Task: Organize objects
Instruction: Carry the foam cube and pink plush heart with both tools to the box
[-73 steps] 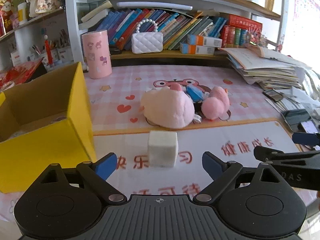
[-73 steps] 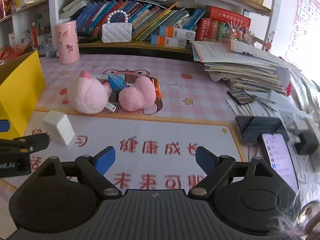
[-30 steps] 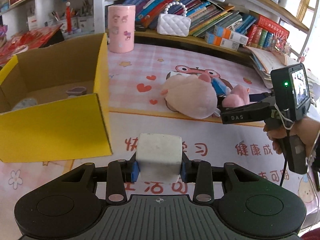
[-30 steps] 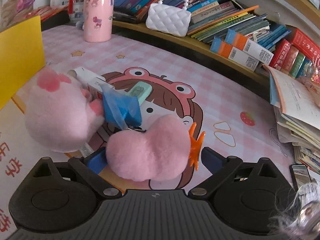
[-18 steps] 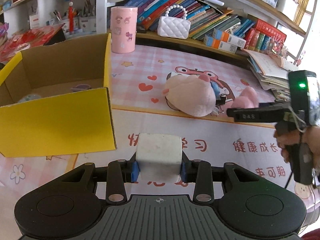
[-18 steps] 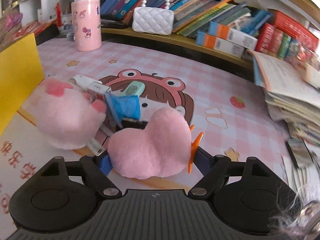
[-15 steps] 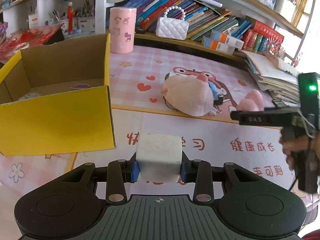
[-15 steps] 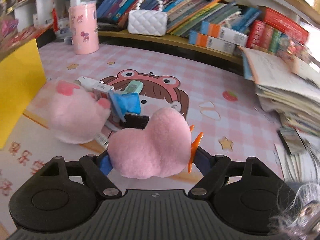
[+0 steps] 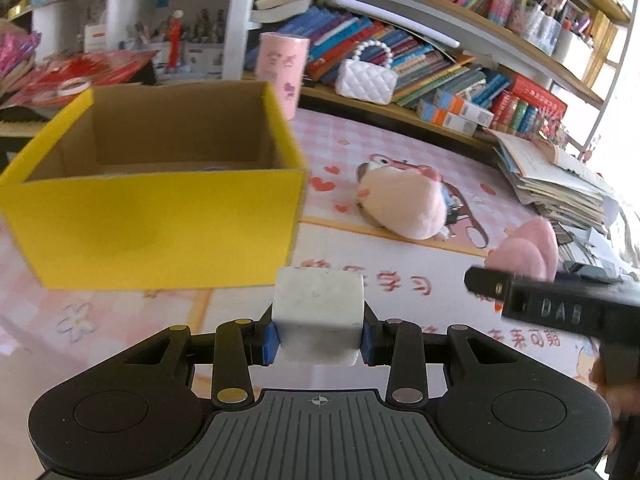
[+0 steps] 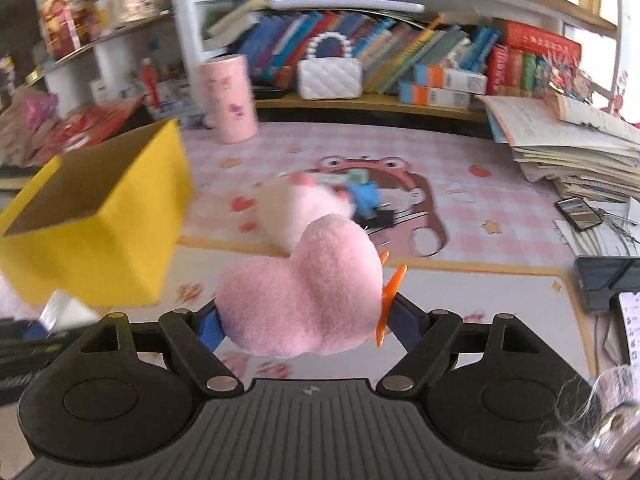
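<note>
Lifted now, the pink heart plush [image 10: 304,292] sits pinched in my right claw [image 10: 306,324] above the tabletop [image 10: 480,288]. My left claw [image 9: 319,338] pinches the white block [image 9: 318,312], maybe near the yellow box [image 9: 156,224].

White cube [image 9: 319,312], pink plush [image 10: 304,300] — now aloft

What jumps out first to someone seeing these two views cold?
Probably the yellow box, open-topped, at left on the pink mat. Next, each hand-held gripper is loaded: the left hand-held gripper is shut on a white cube just in front of the box, and the right hand-held gripper is shut on a pink heart plush. A bigger pink plush lies mid-mat, below crammed bookshelves.
</note>
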### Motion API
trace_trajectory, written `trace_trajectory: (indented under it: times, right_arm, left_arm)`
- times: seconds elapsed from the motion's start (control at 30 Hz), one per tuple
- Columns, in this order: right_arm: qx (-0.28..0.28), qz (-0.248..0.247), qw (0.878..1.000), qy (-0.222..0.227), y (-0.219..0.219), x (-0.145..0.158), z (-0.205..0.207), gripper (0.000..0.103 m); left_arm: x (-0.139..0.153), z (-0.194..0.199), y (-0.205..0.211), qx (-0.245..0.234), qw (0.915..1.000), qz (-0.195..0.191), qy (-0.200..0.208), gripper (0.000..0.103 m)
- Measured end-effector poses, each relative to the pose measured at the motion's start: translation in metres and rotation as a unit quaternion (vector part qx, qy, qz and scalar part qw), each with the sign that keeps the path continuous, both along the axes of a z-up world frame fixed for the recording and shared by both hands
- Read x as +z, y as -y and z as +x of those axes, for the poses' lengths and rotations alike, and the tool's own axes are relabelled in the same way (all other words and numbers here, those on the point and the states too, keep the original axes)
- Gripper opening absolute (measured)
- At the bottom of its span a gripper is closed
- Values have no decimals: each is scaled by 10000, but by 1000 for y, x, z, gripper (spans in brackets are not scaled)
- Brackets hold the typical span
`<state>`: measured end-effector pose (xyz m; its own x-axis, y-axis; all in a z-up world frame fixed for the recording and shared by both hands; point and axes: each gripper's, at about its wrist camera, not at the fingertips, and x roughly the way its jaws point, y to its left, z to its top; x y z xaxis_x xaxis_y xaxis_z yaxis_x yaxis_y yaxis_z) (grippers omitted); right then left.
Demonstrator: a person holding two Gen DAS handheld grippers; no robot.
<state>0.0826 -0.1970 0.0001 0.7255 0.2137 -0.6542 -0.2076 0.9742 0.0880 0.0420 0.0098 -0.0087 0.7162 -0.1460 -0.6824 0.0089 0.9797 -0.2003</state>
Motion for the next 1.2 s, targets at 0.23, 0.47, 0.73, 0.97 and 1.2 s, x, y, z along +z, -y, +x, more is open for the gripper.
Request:
trace_trajectory:
  times: [0.23,0.47,0.73,0.97,1.2]
  right_arm:
    - [558,-123,9983,-73,-58,-3,-31,79]
    - [917,-126,9957,-57,-104,1,-56,79]
    - [1134,-124,9935,12,-143,4,-82,79]
    - [1100,-85,9938,93,-161,5,-101,79]
    - [1062,-81,9942,122,-174,5,-113,79]
  left_arm:
    - [6,-33,-47,374,9993,-5,1,36]
    - [11,-64,-88,677,9977,13,66,36]
    - [16,-91,-120,835,9963,26,194,36]
    - [20,-105,-135,762,9965,71,325,35]
    - [21,-112,-147,660,9969,132,406,35]
